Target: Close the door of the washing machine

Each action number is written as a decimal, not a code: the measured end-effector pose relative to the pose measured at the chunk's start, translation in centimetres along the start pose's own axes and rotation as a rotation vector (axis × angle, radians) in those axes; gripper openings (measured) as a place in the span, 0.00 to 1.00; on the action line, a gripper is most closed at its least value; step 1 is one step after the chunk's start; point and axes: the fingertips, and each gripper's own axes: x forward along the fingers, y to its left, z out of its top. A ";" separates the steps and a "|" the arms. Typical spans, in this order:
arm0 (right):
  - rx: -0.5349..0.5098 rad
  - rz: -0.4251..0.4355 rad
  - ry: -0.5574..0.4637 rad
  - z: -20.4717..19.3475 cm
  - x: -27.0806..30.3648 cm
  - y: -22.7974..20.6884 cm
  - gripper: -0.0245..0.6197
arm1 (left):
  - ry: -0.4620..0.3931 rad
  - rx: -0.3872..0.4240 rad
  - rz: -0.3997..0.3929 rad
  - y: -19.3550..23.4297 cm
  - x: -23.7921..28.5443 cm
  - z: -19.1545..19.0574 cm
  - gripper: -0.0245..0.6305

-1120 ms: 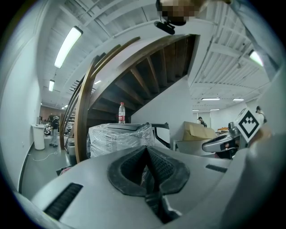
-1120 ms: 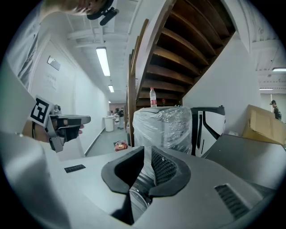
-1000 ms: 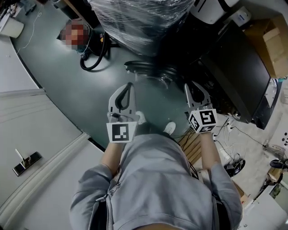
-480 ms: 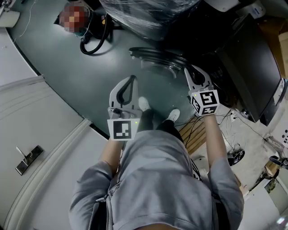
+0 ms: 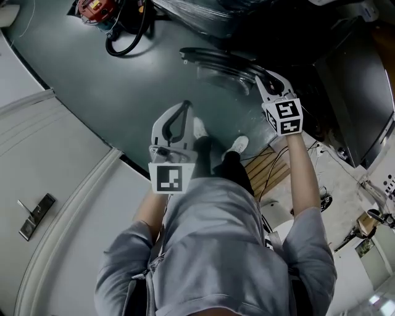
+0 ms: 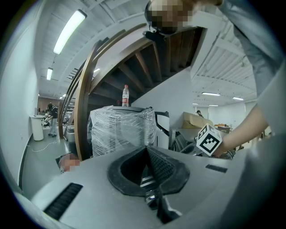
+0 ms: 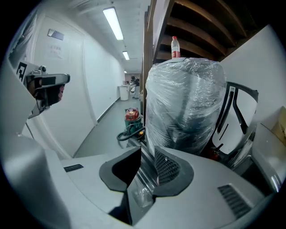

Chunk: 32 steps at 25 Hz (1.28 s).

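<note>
A person in a grey sweatshirt (image 5: 216, 247) stands on a dull green floor (image 5: 105, 92), seen from above, with a two-jaw gripper in each hand. At far left runs a curved white wall panel (image 5: 55, 160). Near the floor's top left edge sits a red canister vacuum (image 5: 94, 7) with a looped black hose (image 5: 123, 53).

The white left gripper (image 5: 184, 106), with its black-and-white marker cube (image 5: 168, 179), points out over the floor. Its jaws are together with nothing between them.

To its right, beyond the person's white shoes (image 5: 199, 128), is the round dark-rimmed washing machine door (image 5: 213, 58) with its clear glass bowl (image 5: 223, 78). It stands swung open, nearly edge-on. The machine behind it is too dark to make out.

Over the last second the right gripper (image 5: 266, 77) has come forward and down to the door's right end. Its jaws are opening. Its own view shows a glossy clear strip (image 7: 142, 192) in the gap, probably the door's rim, and the pads do not seem to press on it. The reach looks nearly done; the door is still open and has yet to be pushed shut.
</note>
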 end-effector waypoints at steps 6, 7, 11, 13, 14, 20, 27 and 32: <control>-0.027 0.021 0.063 -1.8 3.1 -0.2 0.16 | -0.017 0.022 -0.024 0.7 1.8 -1.0 0.04; -0.031 0.026 0.072 -2.0 3.5 -0.1 0.16 | -0.021 0.023 -0.029 0.8 2.2 -1.0 0.04; -0.053 0.042 0.110 -3.3 5.2 0.1 0.18 | -0.048 0.041 -0.062 0.5 3.3 -0.9 0.04; -0.064 0.047 0.129 -4.0 6.0 0.3 0.19 | -0.048 0.053 -0.080 0.1 3.7 -1.1 0.04; -0.065 0.050 0.136 -4.4 6.4 0.3 0.19 | -0.045 0.055 -0.088 0.0 3.9 -1.3 0.04; -0.030 0.047 0.160 -5.7 8.6 -0.2 0.22 | -0.067 0.045 -0.101 -0.7 4.8 -2.0 0.04; -0.032 0.049 0.152 -5.3 10.3 -0.1 0.22 | -0.051 0.017 -0.111 -1.4 5.2 -4.2 0.04; -0.034 0.055 0.158 -5.9 11.1 -0.1 0.24 | -0.039 0.030 -0.112 -1.8 5.3 -4.7 0.04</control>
